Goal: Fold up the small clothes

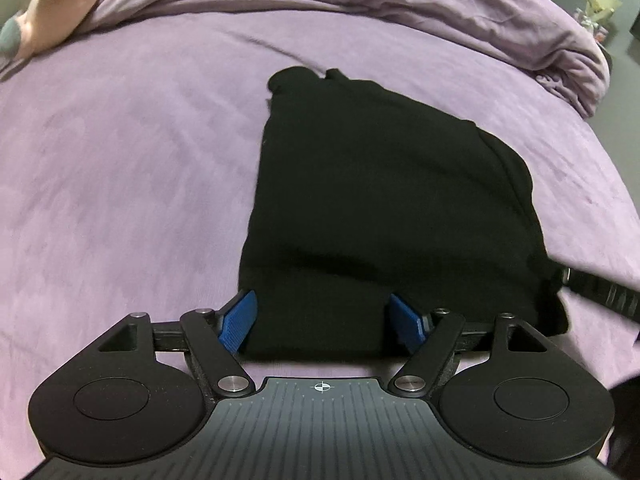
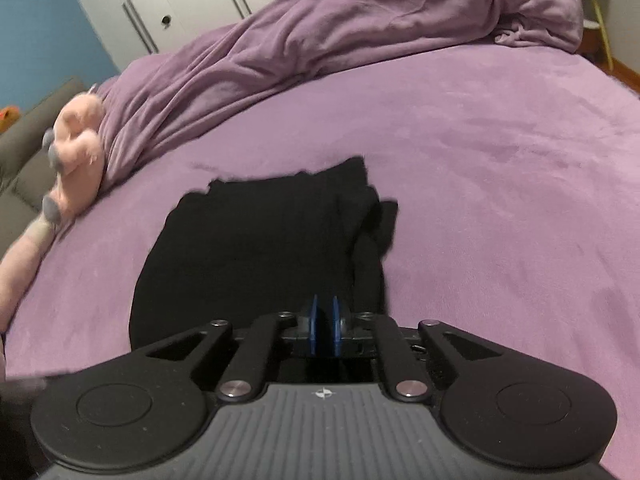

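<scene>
Left gripper [image 1: 322, 322], nearest the lens, jaws spread wide astride the near edge of the black garment [image 1: 384, 200], which lies folded flat on the purple bedspread [image 1: 120, 180] directly ahead. Right gripper [image 2: 324, 326], blue pads nearly together over the garment's near edge; possibly pinching cloth, though blur obscures this. Pink plush toy [image 2: 76, 168] far left, beside rumpled blanket [image 2: 360, 20].
</scene>
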The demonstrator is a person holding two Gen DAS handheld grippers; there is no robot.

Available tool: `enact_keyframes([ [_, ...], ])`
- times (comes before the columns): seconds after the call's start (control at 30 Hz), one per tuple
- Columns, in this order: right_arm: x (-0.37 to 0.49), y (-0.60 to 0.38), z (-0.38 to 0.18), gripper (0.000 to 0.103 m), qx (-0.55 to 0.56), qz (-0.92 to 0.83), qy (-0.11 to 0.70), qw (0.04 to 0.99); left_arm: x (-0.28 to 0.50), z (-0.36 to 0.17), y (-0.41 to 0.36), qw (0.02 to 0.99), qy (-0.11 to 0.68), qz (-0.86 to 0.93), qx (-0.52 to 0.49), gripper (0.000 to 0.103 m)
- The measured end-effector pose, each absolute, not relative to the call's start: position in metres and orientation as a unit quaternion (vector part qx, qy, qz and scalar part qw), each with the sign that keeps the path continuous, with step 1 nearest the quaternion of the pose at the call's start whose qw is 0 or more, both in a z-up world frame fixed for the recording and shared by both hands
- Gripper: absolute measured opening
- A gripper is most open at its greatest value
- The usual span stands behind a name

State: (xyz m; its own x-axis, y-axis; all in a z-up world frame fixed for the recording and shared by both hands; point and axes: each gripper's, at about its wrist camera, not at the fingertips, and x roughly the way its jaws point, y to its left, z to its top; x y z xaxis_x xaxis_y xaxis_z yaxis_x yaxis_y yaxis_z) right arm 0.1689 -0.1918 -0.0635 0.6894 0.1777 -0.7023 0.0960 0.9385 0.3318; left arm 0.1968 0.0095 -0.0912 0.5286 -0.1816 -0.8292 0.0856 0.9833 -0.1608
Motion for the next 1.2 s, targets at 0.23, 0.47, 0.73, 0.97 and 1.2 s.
enact_keyframes([
  [0.23,0.135,-0.19,-0.066,0.012,0.156,-0.01,0.425,0.892,0.163,-0.067,0.012,0.871,0.486,-0.054,-0.035,0.098],
  [0.47,0.098,-0.175,-0.05,0.069,0.122,-0.011,0.465,0.877,0.133,-0.043,0.01,0.887,0.461,-0.006,0.035,0.101],
  [0.73,0.087,-0.144,-0.025,0.094,0.056,-0.014,0.505,0.861,0.128,-0.038,0.014,0.877,0.477,0.023,0.045,0.101],
  [0.97,0.093,-0.134,-0.002,0.098,0.041,-0.029,0.502,0.863,0.123,-0.031,0.014,0.873,0.485,0.01,0.038,0.101],
  [1.2,0.095,-0.127,0.003,0.098,0.03,-0.054,0.507,0.86,0.12,-0.026,0.012,0.876,0.48,0.002,0.046,0.101],
])
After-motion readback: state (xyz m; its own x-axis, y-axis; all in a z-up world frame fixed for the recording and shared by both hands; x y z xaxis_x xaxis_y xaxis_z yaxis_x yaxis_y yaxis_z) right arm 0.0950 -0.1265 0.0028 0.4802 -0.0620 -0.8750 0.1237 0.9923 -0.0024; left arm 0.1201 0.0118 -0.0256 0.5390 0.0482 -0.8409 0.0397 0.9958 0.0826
